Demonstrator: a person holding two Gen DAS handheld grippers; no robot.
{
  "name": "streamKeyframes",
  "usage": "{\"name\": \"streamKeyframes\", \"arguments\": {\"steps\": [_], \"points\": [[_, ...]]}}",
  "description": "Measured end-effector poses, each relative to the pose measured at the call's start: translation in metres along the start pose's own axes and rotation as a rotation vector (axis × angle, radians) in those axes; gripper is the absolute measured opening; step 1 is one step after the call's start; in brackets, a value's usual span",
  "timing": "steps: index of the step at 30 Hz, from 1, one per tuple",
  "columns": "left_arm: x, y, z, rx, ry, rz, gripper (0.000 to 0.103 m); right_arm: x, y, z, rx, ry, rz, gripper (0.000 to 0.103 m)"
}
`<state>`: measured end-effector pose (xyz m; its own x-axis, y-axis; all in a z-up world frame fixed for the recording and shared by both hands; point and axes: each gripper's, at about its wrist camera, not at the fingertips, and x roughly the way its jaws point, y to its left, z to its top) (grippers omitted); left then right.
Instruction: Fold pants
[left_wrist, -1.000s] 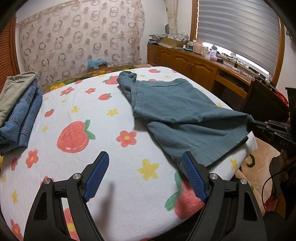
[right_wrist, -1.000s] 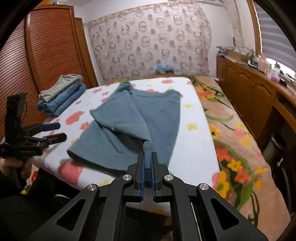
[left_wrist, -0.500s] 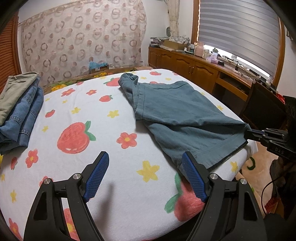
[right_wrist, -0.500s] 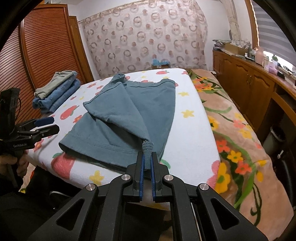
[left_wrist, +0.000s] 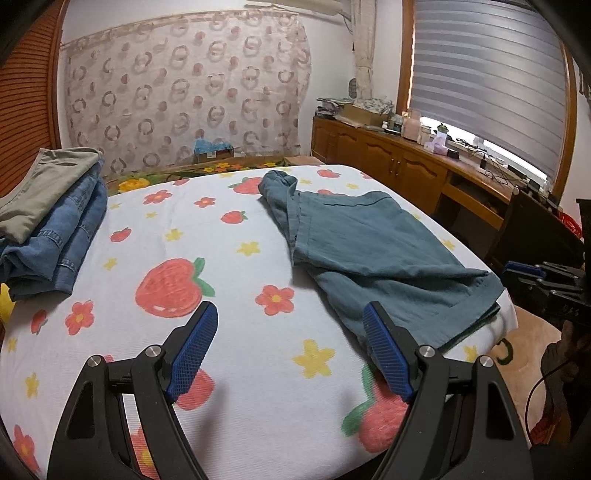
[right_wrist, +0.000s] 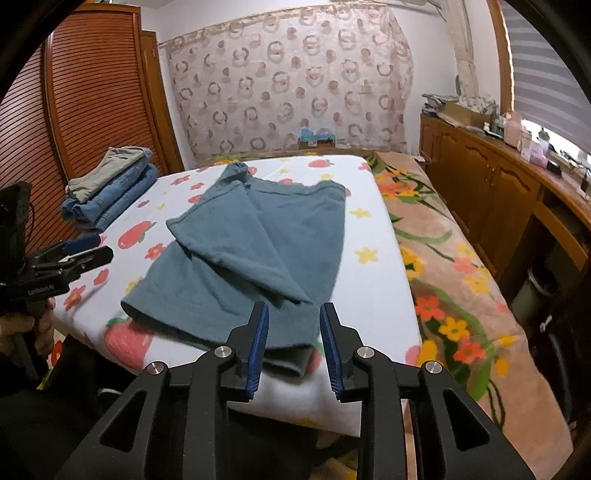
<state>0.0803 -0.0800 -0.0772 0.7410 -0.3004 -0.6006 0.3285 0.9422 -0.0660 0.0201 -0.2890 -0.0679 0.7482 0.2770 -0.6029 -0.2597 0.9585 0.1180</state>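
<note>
Teal pants (left_wrist: 373, 251) lie on the strawberry-print sheet (left_wrist: 221, 295), one leg folded over the other; they also show in the right wrist view (right_wrist: 258, 251). My left gripper (left_wrist: 290, 350) is open and empty above the sheet, left of the pants' hem. My right gripper (right_wrist: 291, 347) is open and empty just in front of the hem at the bed's near edge. It shows at the right edge of the left wrist view (left_wrist: 543, 280). The left gripper shows at the left of the right wrist view (right_wrist: 77, 254).
A stack of folded jeans and a khaki garment (left_wrist: 48, 221) lies at the sheet's left, also in the right wrist view (right_wrist: 110, 188). Wooden cabinets with clutter (left_wrist: 406, 155) run along the right wall. A slatted wardrobe (right_wrist: 85, 110) stands at left. A floral blanket (right_wrist: 443, 258) covers the bed's right side.
My right gripper has opened and let go of the pant leg, which now lies folded over the other leg. The left gripper stayed open and hardly moved.
</note>
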Motion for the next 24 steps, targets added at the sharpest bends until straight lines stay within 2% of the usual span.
{"name": "streamKeyframes", "arguments": {"steps": [8, 24], "points": [[-0.001, 0.009, 0.000, -0.029, -0.008, 0.011, 0.082, 0.018, 0.019, 0.017, -0.080, 0.002, 0.041, 0.038], [-0.009, 0.034, -0.001, -0.078, -0.035, 0.038, 0.082, 0.076, 0.042, 0.062, -0.216, 0.078, 0.183, 0.039]]}}
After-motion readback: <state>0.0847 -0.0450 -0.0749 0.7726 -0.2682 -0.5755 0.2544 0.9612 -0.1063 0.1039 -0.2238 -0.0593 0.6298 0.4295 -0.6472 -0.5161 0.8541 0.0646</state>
